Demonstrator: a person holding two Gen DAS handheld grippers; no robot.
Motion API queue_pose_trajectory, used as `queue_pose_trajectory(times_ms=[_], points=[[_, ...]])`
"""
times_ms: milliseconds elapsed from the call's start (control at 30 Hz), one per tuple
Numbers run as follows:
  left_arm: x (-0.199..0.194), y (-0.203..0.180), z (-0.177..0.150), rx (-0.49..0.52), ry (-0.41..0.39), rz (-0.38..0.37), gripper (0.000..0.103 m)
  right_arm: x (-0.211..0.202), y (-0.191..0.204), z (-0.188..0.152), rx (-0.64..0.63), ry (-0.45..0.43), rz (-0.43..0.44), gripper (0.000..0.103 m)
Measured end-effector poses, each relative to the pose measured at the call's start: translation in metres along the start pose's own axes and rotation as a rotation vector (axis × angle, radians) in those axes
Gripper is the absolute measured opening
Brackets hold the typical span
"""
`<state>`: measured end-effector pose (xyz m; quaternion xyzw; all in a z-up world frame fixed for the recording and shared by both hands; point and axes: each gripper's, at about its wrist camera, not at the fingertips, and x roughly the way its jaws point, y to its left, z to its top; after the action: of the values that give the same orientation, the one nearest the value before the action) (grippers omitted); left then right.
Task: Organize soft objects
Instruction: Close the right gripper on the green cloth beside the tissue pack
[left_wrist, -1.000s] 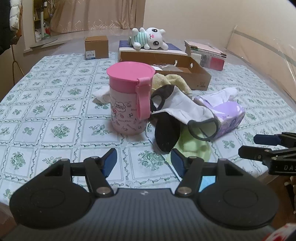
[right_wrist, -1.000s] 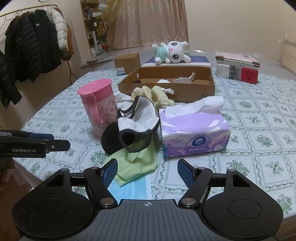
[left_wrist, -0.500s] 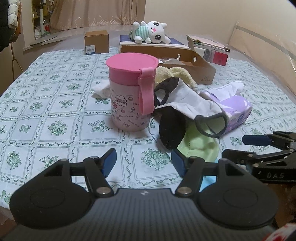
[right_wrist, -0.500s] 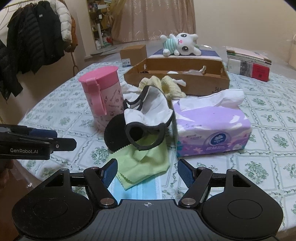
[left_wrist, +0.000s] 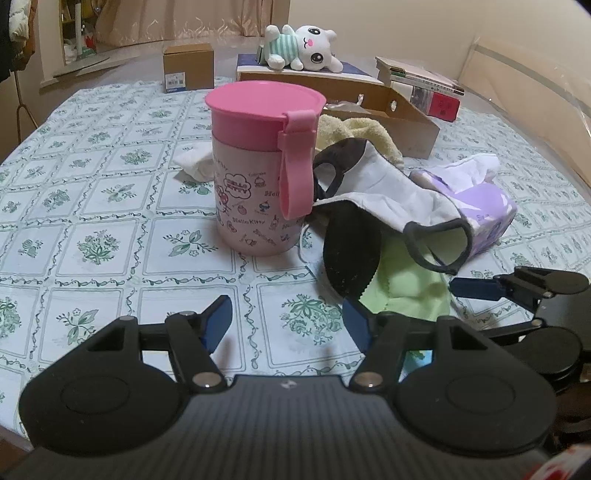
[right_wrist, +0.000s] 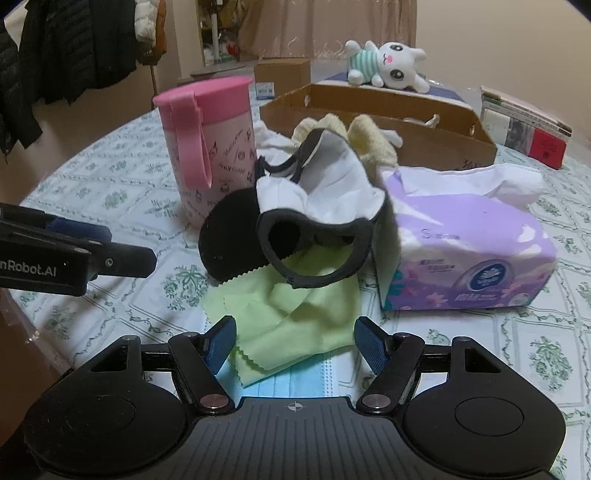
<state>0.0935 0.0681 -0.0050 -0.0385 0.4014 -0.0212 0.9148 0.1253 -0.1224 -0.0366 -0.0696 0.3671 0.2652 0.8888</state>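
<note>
1. The left claw (left_wrist: 286, 319) hangs over the desk (left_wrist: 110, 229) with its blue pads apart and nothing between them; below the gap lies only bare green-flowered cloth.
2. The right claw (right_wrist: 293, 341) is also spread and empty, poised above the edge of a light green zigzag-edged cloth (right_wrist: 295, 314) and a pale blue pleated face mask (right_wrist: 295, 384) that lies under it.
3. Only the right wrist view shows that blue mask plainly; in the left wrist view it is just a sliver behind the claw's own finger.
4. A white fabric mask with black trim and loops (right_wrist: 317, 206) is draped over the green cloth, leaning against a purple soft pack of tissues (right_wrist: 469, 251).
5. A pink lidded plastic cup with cartoon print (left_wrist: 262, 170) stands upright just beside the pile, nearest the left claw.
6. Behind lie a yellowish fluffy towel (left_wrist: 354, 133), an open brown cardboard tray (right_wrist: 406, 125) and a white plush rabbit in a striped shirt (left_wrist: 303, 46).
7. Each view catches the other claw's side at its edge.
</note>
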Motion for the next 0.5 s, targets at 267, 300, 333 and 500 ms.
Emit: queue_pose_trajectory(times_ms=[267,300,333,500], points=[[0.011,0.003,0.001,-0.006,0.012,-0.011,0.063,0.011,0.007,0.002,-0.044,0.004,-0.037,0.043],[0.012,0.003,0.001,-0.006,0.014,-0.012,0.063,0.011,0.006,0.002,-0.043,0.004,-0.040,0.033],[0.012,0.002,0.001,-0.006,0.015,-0.012,0.063,0.010,0.005,0.002,-0.041,0.005,-0.041,0.027],[0.015,-0.002,0.002,0.003,0.014,-0.021,0.063,0.001,0.002,0.003,-0.028,-0.003,-0.054,0.003]])
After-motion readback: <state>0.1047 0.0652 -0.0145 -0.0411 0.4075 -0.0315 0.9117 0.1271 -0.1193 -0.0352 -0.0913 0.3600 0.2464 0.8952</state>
